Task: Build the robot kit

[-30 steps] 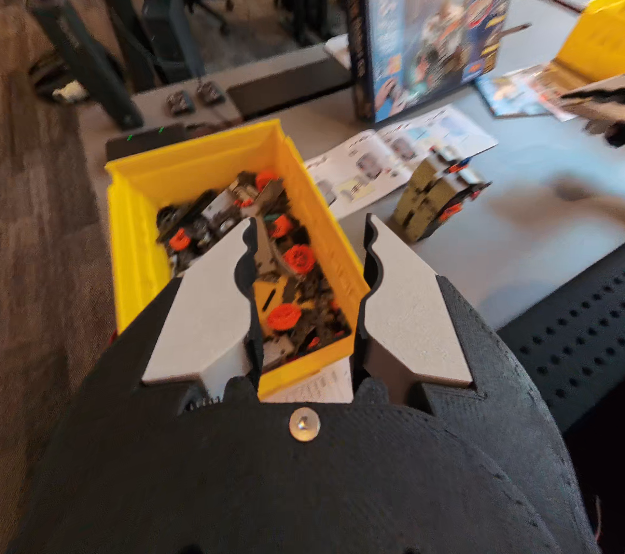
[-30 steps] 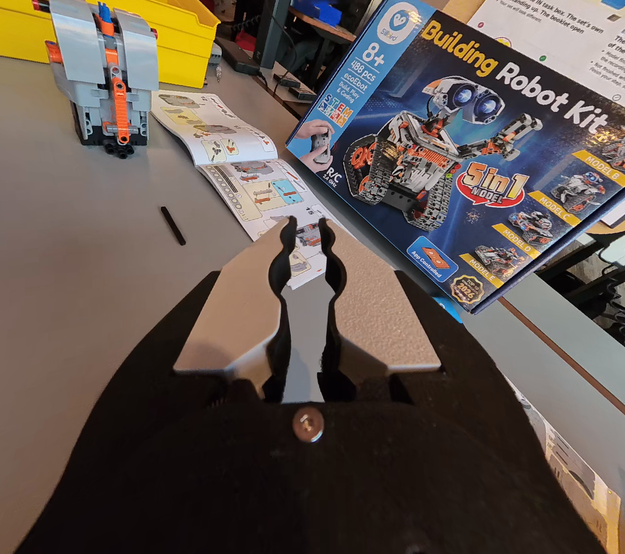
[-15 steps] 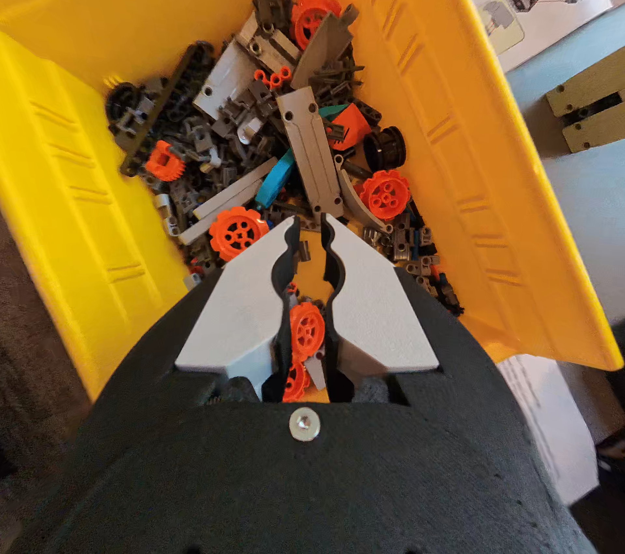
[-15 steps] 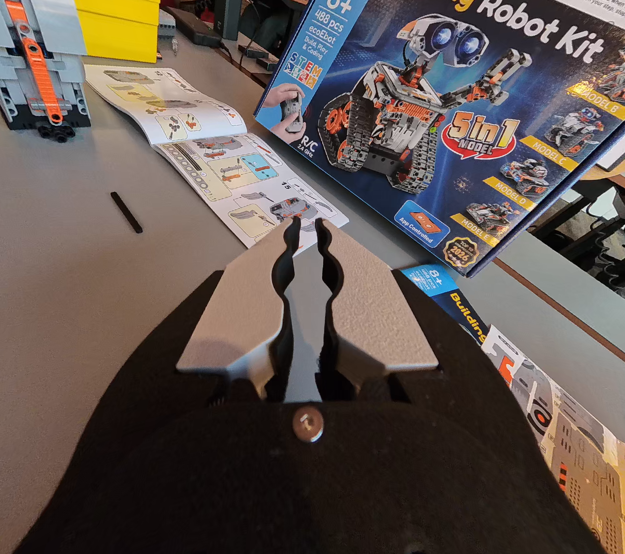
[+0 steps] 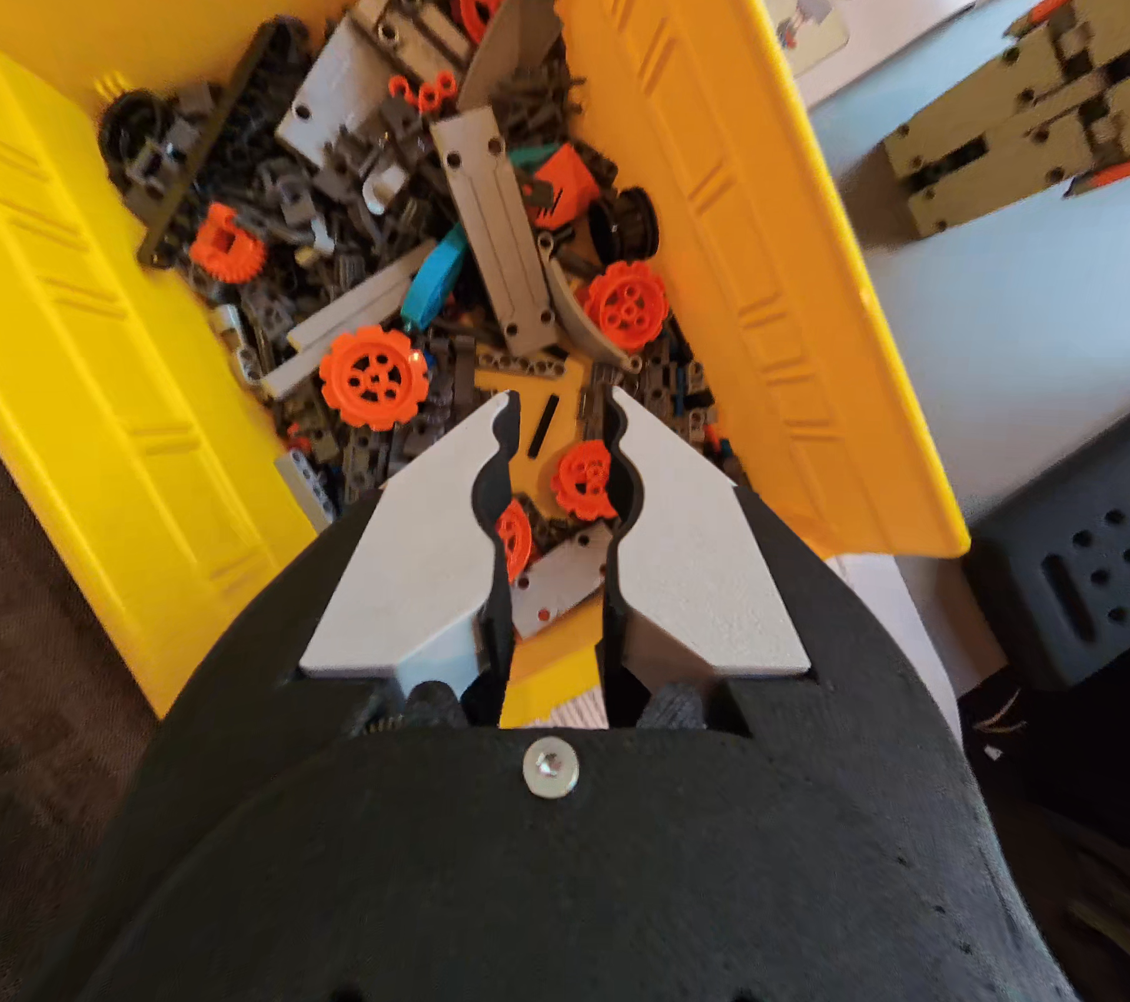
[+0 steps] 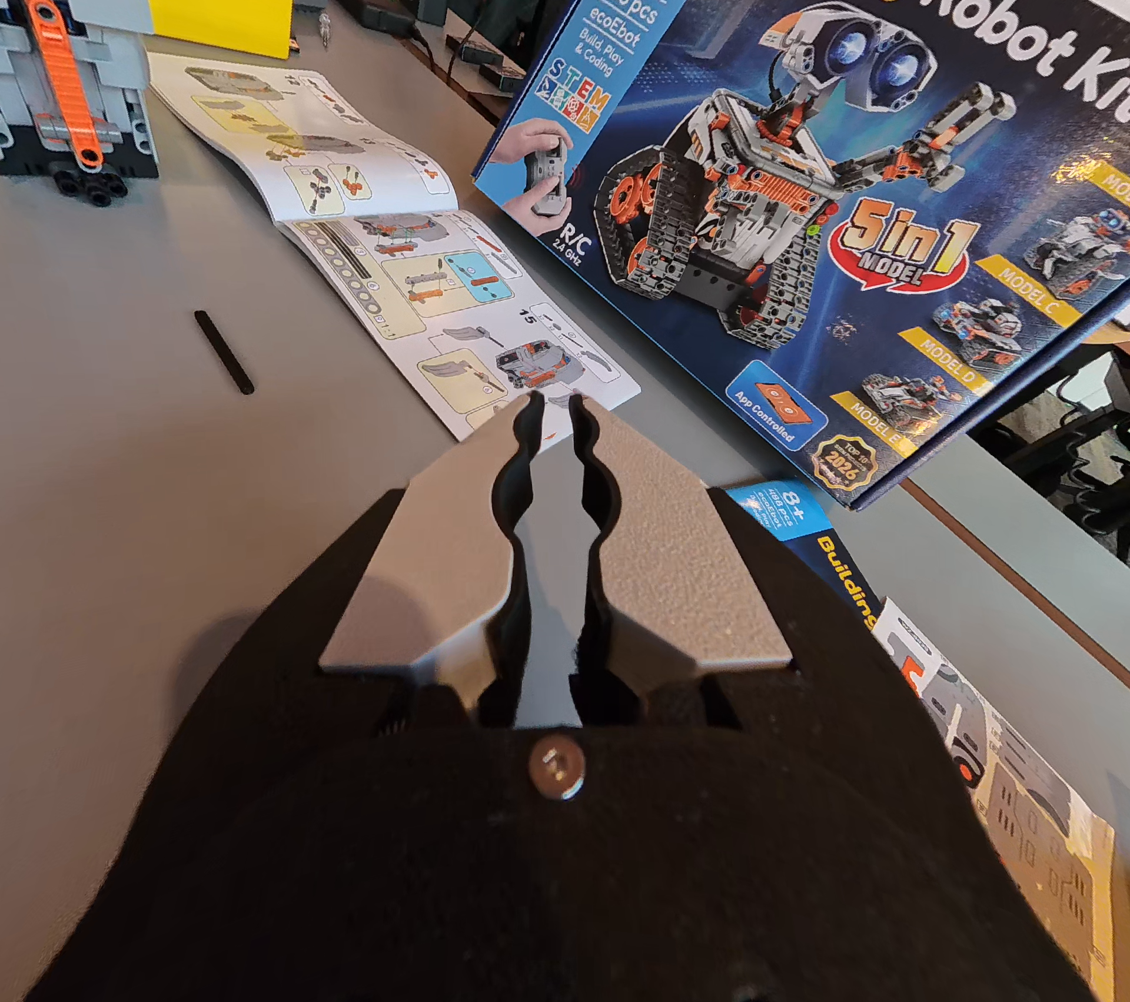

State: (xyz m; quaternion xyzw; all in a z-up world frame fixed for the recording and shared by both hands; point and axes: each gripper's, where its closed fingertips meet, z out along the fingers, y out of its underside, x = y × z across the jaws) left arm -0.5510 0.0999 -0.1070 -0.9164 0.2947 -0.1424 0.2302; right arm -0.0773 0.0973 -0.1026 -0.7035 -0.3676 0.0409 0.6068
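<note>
Grey tabletop point(image 6: 122, 453) runs under both views. From my left wrist, my left gripper point(image 5: 562, 397) hangs released over the yellow bin point(image 5: 721, 190), a short black pin point(image 5: 543, 425) just beyond its tips at 12 o'clock; I'd judge a straight descent safest. From my right wrist, my right gripper point(image 6: 553, 399) holds nothing, jaws narrowly parted, the open booklet point(image 6: 391, 251) at 12, a black rod point(image 6: 223, 352) at 10.

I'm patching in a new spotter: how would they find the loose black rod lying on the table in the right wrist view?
Start at the open instruction booklet on the grey table. Just left of its lower page lies the black rod, alone and touching nothing. It is the only thin, plain black stick lying on bare tabletop.
</note>
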